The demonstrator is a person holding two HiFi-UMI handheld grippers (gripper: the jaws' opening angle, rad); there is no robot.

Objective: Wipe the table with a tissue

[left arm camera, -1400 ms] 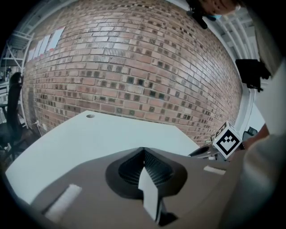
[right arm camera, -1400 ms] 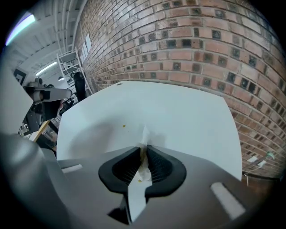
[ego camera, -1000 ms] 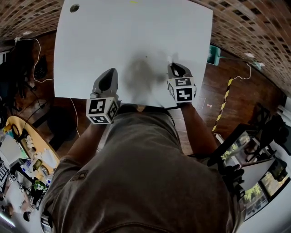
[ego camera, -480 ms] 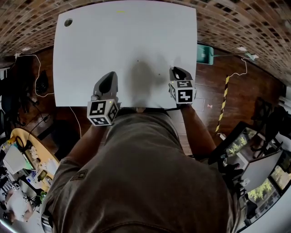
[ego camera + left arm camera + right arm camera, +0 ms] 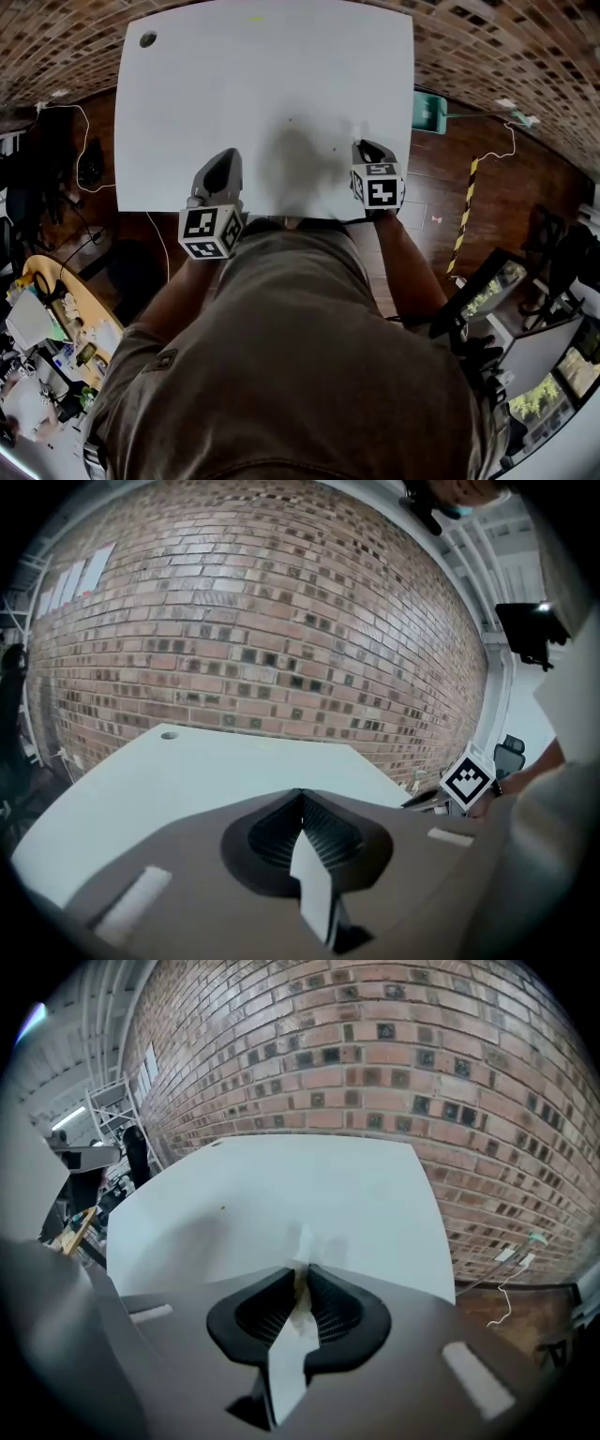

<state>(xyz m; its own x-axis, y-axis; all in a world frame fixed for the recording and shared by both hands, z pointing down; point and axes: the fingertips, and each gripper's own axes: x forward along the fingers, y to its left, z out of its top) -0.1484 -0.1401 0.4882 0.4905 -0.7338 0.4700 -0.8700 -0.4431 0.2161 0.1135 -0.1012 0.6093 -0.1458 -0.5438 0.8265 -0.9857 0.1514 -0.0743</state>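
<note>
The white table (image 5: 262, 84) fills the upper part of the head view. My right gripper (image 5: 364, 147) rests over its near right part, close to the front edge. It is shut on a white tissue (image 5: 302, 1239), and a crumpled tip of the tissue pokes out past the jaws onto the tabletop. My left gripper (image 5: 222, 161) hovers at the near edge, left of my body. Its jaws are shut with nothing between them (image 5: 300, 797). The person's shadow darkens the table between the two grippers.
A round cable hole (image 5: 148, 39) sits in the table's far left corner. A brick wall (image 5: 262, 649) rises beyond the far edge. On the wooden floor lie a green object (image 5: 427, 111) to the right, cables (image 5: 70, 122) to the left and striped tape (image 5: 464, 211).
The head camera has shifted, so the table sits a little differently in view. Both grippers stay near the table's front edge, the right one still shut on the tissue.
</note>
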